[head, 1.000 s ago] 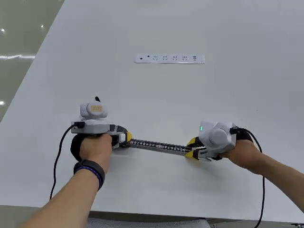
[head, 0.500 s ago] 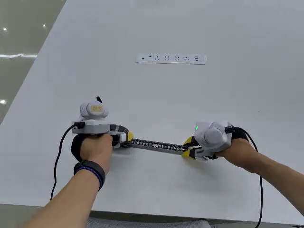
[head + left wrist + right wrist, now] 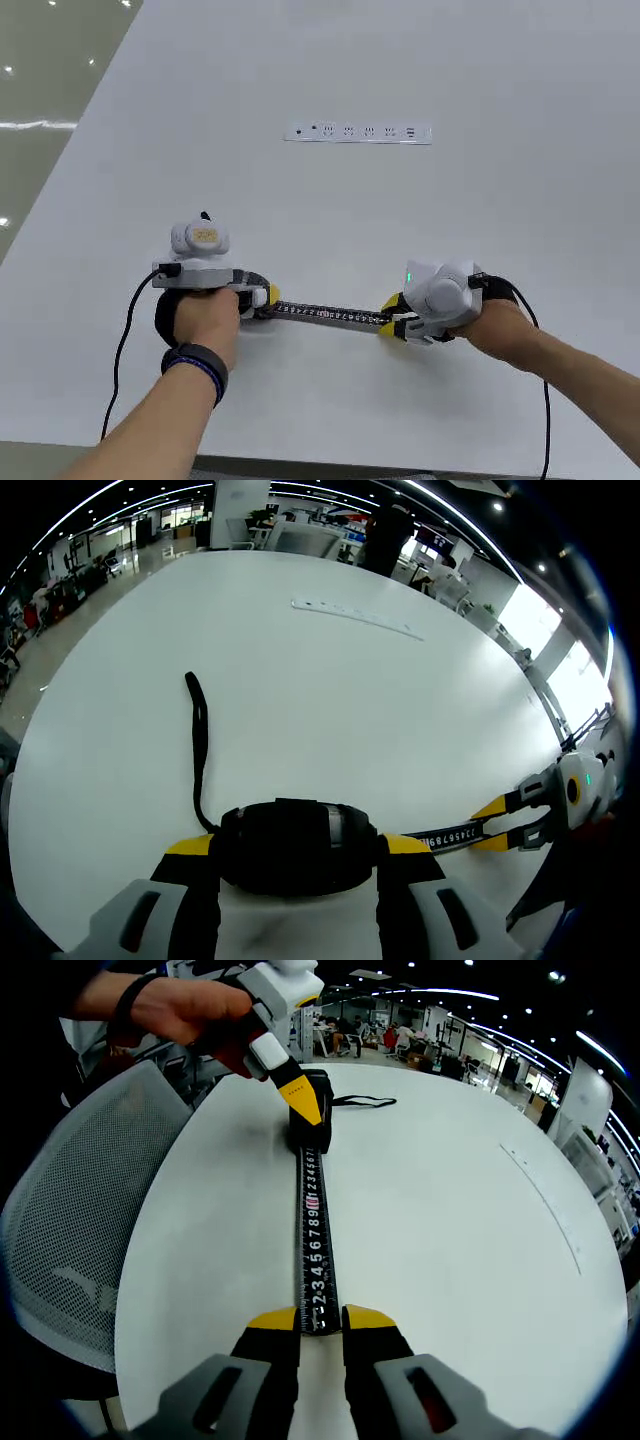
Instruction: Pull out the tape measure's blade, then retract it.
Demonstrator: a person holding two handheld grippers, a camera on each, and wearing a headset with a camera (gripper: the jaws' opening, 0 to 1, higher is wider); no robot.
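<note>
**Colleague:** What are you seeing on the left?

**Operator:** I'm watching the left gripper (image 3: 268, 296) (image 3: 297, 844) sitting low over the broad white desk (image 3: 400, 220). Its yellow-tipped fingers are clamping the black rounded tape measure case (image 3: 295, 825) from both sides. A thin black wrist strap (image 3: 198, 740) is trailing from the case across the desk.

**Colleague:** And between the hands?

**Operator:** The dark numbered metal blade (image 3: 325, 314) (image 3: 316, 1230) is lying drawn out. It is running straight and flat along the desk from the case toward my right hand, with its numerals facing up.

**Colleague:** The right side?

**Operator:** The right gripper (image 3: 388, 315) (image 3: 320, 1320) is pinching the blade's free end. Its fingers are standing narrow, pressing on the tip from either edge.

**Colleague:** Anything else around?

**Operator:** A long white power strip (image 3: 358, 133) is lying farther back on the desk, well apart from both grippers. In the right gripper view, a grey mesh chair back (image 3: 70, 1230) is showing just beside the desk's edge.
</note>
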